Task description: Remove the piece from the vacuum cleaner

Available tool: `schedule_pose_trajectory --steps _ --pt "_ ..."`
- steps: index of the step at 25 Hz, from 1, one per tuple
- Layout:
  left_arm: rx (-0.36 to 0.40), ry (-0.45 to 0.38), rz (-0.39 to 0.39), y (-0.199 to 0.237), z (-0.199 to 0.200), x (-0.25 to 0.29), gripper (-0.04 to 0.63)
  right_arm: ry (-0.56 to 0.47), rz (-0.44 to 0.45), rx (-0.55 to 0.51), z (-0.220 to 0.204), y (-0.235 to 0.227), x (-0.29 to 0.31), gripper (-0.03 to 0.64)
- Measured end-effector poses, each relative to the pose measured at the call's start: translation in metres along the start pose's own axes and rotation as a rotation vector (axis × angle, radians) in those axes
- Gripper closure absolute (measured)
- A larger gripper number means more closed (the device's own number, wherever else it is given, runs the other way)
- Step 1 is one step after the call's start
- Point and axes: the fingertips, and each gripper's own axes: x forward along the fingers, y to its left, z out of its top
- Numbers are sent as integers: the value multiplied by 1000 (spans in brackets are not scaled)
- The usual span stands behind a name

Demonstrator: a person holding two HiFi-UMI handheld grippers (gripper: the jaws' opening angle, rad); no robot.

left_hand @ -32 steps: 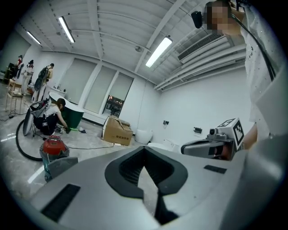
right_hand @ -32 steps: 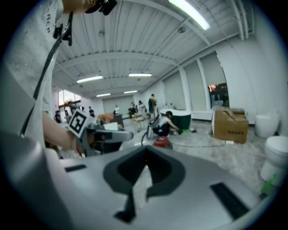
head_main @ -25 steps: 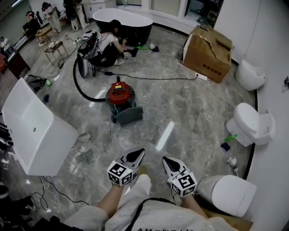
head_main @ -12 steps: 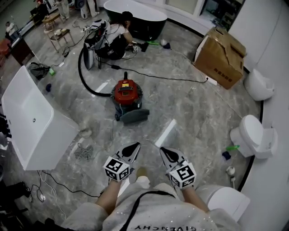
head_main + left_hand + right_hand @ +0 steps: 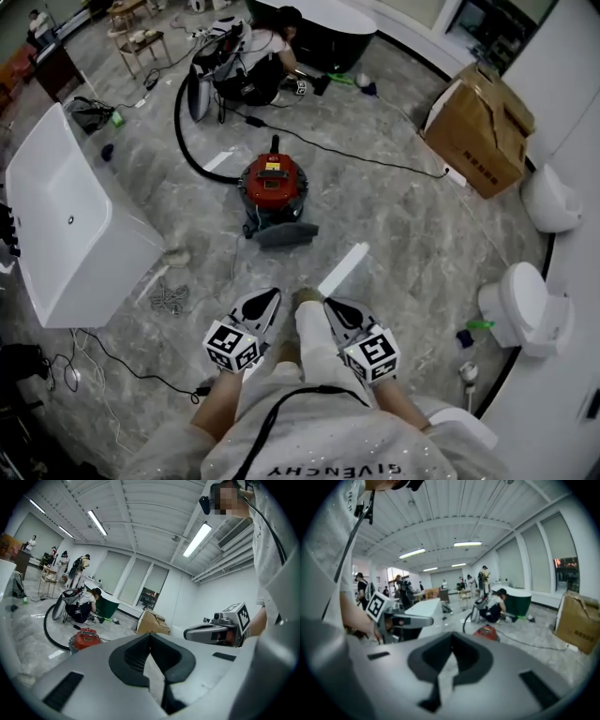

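Head view: the cardboard box (image 5: pixel 483 127) sits far right, its contents hidden from me. The red vacuum cleaner (image 5: pixel 274 183) stands on the floor (image 5: pixel 403 234), well ahead of the left gripper (image 5: pixel 266 300) and right gripper (image 5: pixel 331 306). A grey piece (image 5: pixel 284 234) is at its near side, and a white bathtub (image 5: pixel 66 234) lies to the left.

Left gripper view: jaws together, nothing held.

Right gripper view: jaws likewise closed and empty, with the vacuum cleaner small and blurred beyond the tips.
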Motion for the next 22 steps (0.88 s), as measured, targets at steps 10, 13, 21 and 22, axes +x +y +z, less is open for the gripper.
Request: schedule_pose_trajectory --steps 10,13,21,22 --pt "-94 47 136 56 7 43 574 17 134 -14 27 -56 74 606" --pt "-97 70 161 71 6 60 574 43 160 -4 22 -75 93 606" --pt "-81 121 219 106 6 102 574 88 218 23 19 -115 130 606" --pt "-79 121 218 109 6 108 574 93 229 20 17 -120 136 605"
